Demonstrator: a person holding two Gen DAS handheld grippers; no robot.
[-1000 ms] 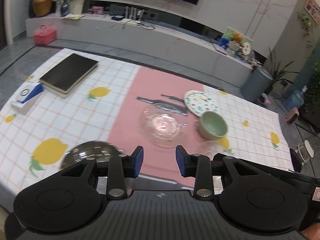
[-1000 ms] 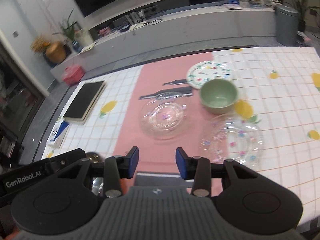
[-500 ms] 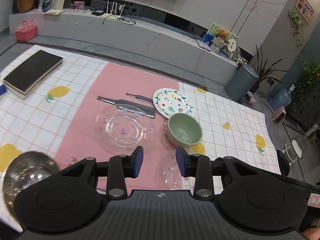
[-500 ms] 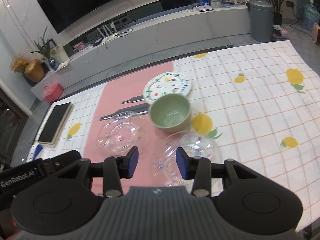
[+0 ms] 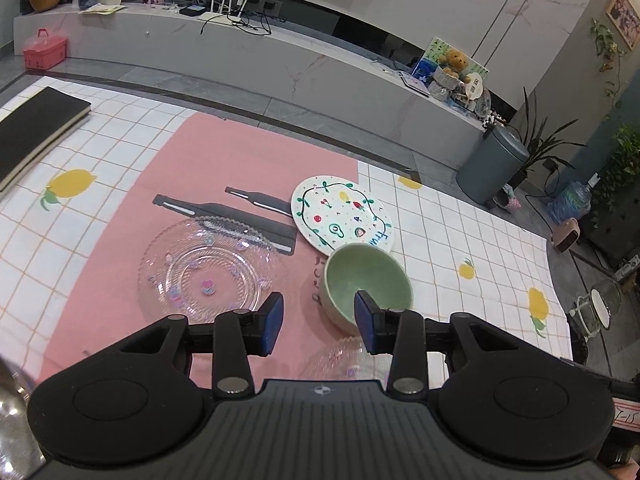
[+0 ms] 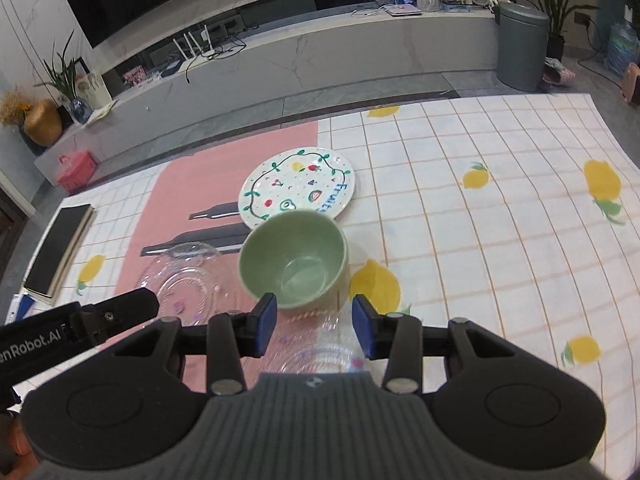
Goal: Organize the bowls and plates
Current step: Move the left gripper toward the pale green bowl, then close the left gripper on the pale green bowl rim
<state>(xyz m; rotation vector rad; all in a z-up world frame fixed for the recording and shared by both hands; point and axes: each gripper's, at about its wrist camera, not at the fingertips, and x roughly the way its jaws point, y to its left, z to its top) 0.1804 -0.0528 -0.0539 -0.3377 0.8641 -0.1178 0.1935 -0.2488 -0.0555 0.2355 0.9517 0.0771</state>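
Left gripper (image 5: 319, 323) jaws just opening wider, nothing between, right gripper (image 6: 314, 323) jaws standing apart and empty, green bowl (image 6: 293, 261) sitting at frame centre, painted plate (image 6: 296, 187) lying above it

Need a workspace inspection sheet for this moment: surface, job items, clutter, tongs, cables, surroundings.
Surface: table under a checked lemon-print cloth with a pink mat on it.
Job's things: green bowl, upright, empty; painted fruit plate behind it; clear glass plate to the left; second clear glass dish nearest the tongs.
Clutter: black book at the left edge; a shiny metal object at the frame edge, unidentifiable.
Grippers: left tongs open, just widened, nothing between them; right tongs open, empty.
Cables: leads by the router on the ledge.
Surroundings: grey bin, potted plants, pink case.
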